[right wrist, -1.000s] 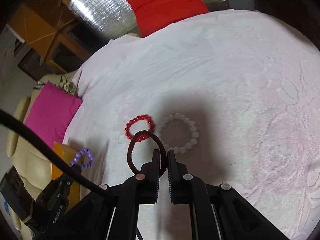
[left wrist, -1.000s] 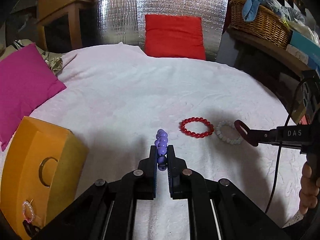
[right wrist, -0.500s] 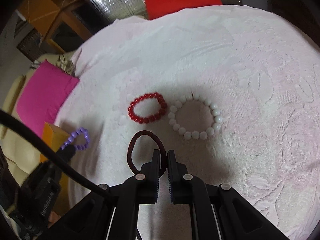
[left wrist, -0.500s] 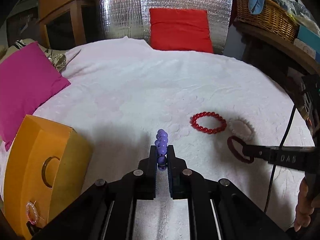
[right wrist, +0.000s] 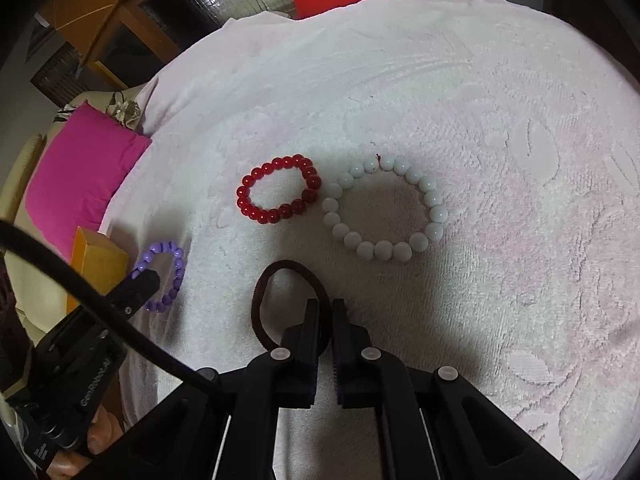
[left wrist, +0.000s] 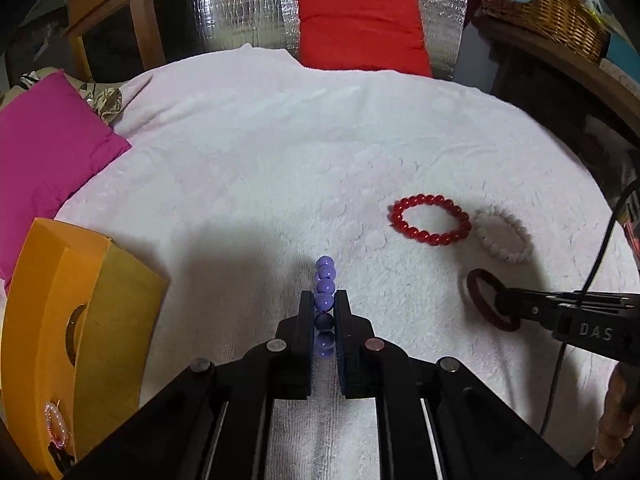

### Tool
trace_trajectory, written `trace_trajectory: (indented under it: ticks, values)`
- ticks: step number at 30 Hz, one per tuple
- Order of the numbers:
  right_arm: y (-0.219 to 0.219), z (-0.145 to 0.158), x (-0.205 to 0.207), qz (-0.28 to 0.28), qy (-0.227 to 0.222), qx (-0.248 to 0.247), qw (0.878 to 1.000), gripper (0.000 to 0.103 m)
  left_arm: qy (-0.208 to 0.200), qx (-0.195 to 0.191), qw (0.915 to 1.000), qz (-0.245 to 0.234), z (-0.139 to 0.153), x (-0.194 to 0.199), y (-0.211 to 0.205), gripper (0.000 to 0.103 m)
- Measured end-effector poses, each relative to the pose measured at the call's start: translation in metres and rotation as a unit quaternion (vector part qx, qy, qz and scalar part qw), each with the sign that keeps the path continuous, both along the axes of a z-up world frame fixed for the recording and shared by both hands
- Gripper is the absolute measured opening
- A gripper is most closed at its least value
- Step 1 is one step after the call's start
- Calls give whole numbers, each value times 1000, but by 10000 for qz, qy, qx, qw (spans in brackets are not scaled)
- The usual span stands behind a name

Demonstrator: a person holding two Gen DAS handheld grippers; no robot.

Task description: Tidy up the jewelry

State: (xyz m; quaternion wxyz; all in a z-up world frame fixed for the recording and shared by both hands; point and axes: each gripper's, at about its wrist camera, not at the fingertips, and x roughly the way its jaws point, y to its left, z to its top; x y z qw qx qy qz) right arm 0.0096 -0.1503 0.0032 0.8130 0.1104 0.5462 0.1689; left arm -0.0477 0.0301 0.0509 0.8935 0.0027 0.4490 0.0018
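**Both tools loaded, two bracelets lying on the bed**

Left tool is clamping the purple bead bracelet edge-on between its fingers, above the white blanket. Right tool is pinching the dark red hair tie, loop sticking out toward 11 o'clock. Red bead bracelet and white bead bracelet are lying flat on the blanket, touching, at 12 o'clock from the right tool. Orange box is sitting at 9 o'clock of the left tool.
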Motion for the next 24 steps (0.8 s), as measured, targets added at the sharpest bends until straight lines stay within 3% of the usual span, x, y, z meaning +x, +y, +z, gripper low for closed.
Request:
trace_trajectory:
  ticks: [8, 12, 15, 17, 18, 19, 20, 22, 24]
  values:
    - [-6, -1, -1, 60, -30, 96, 9999, 7, 406, -41, 9991, 77, -21, 8, 2, 11]
    - [-10, 0, -4, 84, -73, 82, 9999, 7, 448, -269, 9985, 130, -26, 9, 9, 14]
    - [-9, 0, -3, 88, -83, 76, 9999, 7, 454, -684, 9964, 202, -27, 8, 19, 19]
    - [-9, 0, -4, 100, -91, 67, 9999, 7, 453, -879, 9950, 168, -28, 8, 22, 25]
    - [-9, 0, -4, 97, -91, 68, 9999, 7, 448, -940, 9945, 94, -28, 7, 22, 34]
    - [-9, 1, -4, 100, -91, 69, 9999, 7, 447, -967, 9943, 17, -28, 6, 20, 47]
    - [-9, 1, -4, 106, -93, 66, 9999, 7, 457, -997, 9939, -140, -28, 5, 15, 54]
    - [-8, 1, -5, 102, -83, 81, 9999, 7, 516, -849, 9942, -422, -30, 5, 5, 81]
    - [-7, 1, -6, 101, -89, 93, 9999, 7, 550, -498, 9955, -590, -33, 4, -6, 84]
